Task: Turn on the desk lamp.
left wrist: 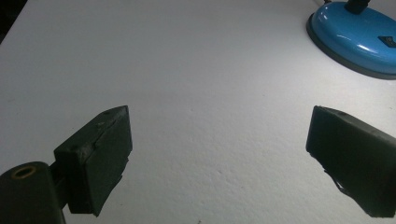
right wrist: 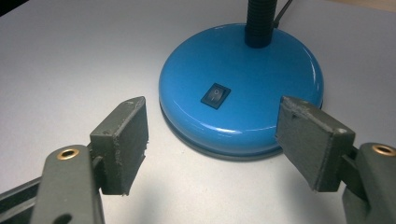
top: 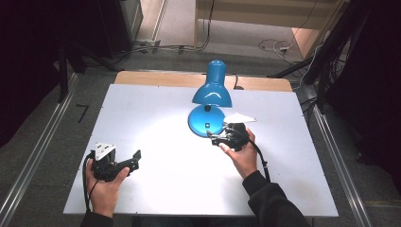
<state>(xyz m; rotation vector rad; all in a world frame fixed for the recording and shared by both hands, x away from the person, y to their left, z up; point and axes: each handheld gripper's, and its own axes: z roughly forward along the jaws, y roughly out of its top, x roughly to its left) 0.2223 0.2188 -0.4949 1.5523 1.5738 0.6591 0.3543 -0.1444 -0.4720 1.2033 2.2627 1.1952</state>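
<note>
Right gripper: matte dark jaws spread wide, empty, just short of the lamp base, a glossy blue dome with a black rocker switch and ribbed black neck. Left gripper also spread, empty, well apart over the matte white counter.

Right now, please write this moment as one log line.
right gripper: open, at lamp base | switch: untouched | left gripper: open, idle
</note>
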